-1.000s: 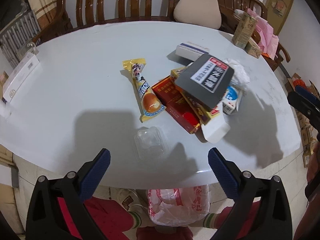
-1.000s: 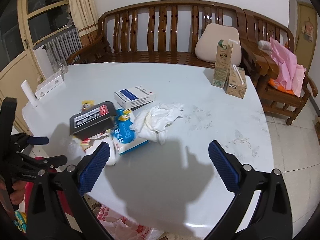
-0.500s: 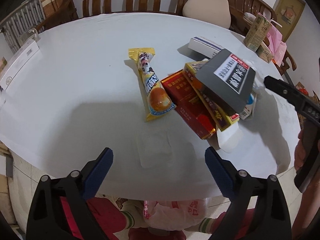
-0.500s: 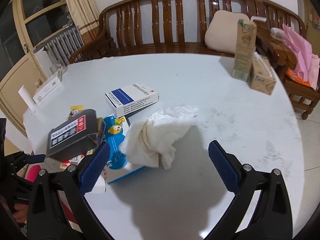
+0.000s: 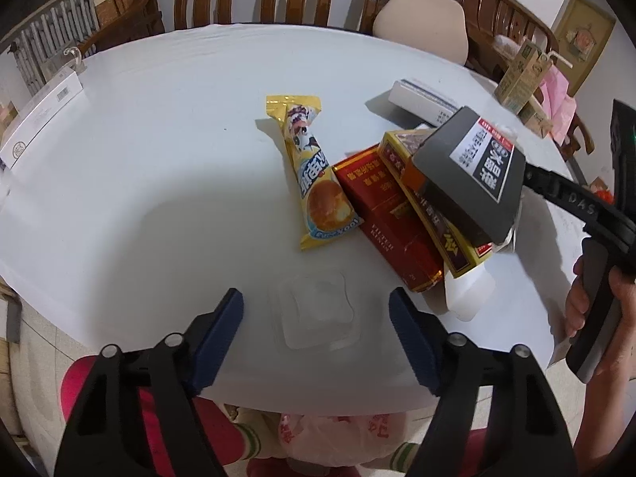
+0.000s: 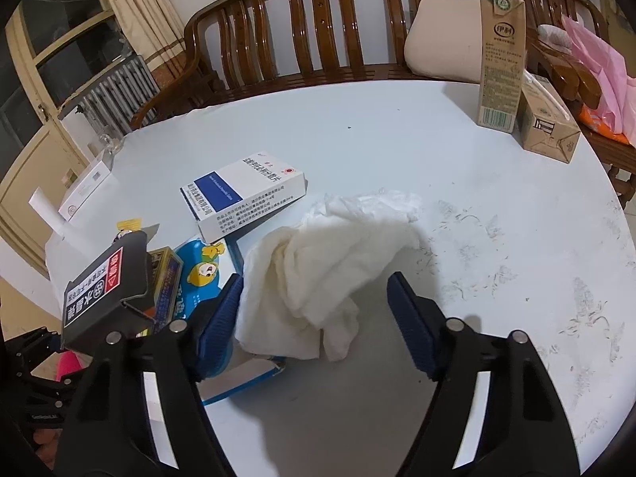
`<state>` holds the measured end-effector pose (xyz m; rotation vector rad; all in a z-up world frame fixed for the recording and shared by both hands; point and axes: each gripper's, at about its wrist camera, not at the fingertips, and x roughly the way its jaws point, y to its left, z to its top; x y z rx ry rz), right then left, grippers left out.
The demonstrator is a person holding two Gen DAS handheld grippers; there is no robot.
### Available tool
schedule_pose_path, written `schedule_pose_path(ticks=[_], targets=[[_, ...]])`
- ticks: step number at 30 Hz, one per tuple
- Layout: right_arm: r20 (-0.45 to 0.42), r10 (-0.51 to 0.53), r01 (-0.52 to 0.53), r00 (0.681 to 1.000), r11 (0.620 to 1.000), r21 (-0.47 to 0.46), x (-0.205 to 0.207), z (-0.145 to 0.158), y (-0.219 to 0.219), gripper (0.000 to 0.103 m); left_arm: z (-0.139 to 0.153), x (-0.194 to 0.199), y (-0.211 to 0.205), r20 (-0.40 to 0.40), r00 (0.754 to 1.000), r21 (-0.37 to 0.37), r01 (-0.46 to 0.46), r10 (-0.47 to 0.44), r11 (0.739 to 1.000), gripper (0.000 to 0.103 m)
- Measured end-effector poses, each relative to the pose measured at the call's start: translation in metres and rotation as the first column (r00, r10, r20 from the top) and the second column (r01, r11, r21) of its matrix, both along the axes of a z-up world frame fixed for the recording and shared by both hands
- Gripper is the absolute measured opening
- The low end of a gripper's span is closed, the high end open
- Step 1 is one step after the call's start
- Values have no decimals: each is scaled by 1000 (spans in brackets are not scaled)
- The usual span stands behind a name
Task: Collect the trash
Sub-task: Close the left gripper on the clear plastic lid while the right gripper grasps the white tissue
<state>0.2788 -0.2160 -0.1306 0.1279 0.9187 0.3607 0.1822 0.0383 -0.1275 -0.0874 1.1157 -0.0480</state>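
Left claw (image 5: 316, 332) closing, tilted down, right claw (image 6: 314, 310) closing, tilted down

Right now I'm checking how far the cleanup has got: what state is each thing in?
Left tongs: closing around the clear plastic cup, not yet pressing.
Right tongs: closing around the crumpled tissue.
Yellow snack wrapper: flat on table.
Black box: tilted atop pile.
Tall milk carton: upright, straw in.
Small carton: on its side.
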Motion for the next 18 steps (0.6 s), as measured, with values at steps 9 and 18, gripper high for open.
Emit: schedule_pose_path(ticks=[9,18], targets=[[2,-11,11,1000,1000,-14,1,-3,-4,28,2,4,-3,4,1000,-2,-3,3,1000,41],[34,-27,30,999,997,-71,-3,2,-2,20,3,8,-5,-3,1000,-4,-4,4,1000,38]])
